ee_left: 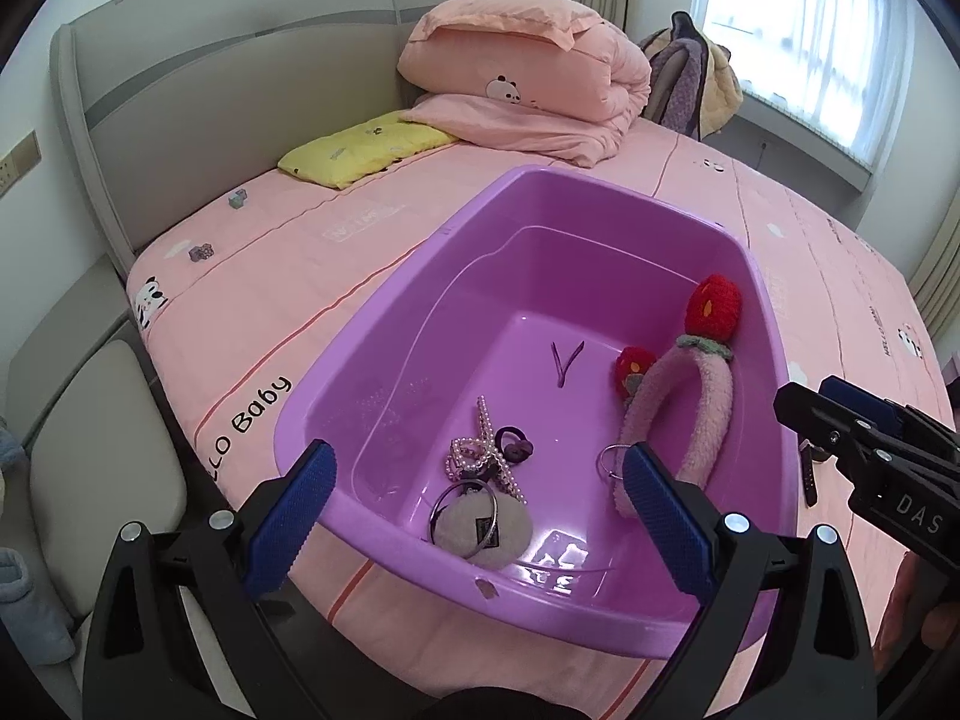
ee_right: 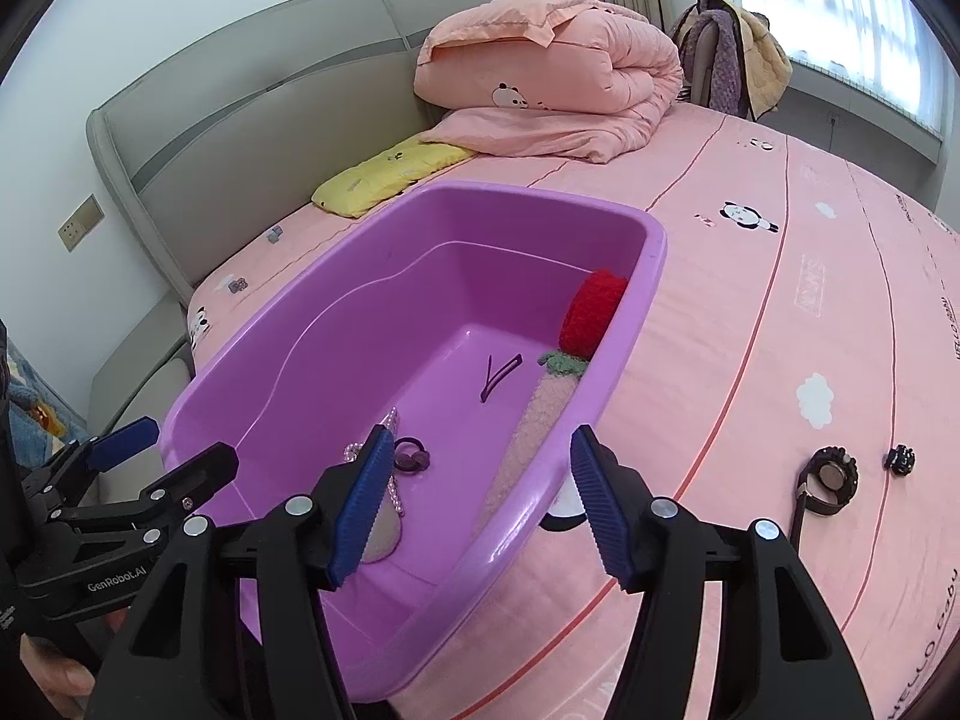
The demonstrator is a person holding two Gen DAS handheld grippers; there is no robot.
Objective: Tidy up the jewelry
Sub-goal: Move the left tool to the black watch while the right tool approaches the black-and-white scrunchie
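i hold both left tongs (ee_left: 477, 498) and right tongs (ee_right: 477, 504) spread and empty over the purple tub (ee_left: 384, 324), where the headband (ee_left: 690, 402) and hairpieces lie; a watch (ee_right: 831, 477) waits on the bed (ee_right: 780, 300) to be gathered in.

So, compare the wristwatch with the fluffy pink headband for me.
The wristwatch lies on the pink bedsheet outside the purple tub; the headband lies inside it. The wristwatch is dark with a round face; the headband is fluffy pink with red knitted flowers. The headband is clearly larger. Neither is held by a tool.
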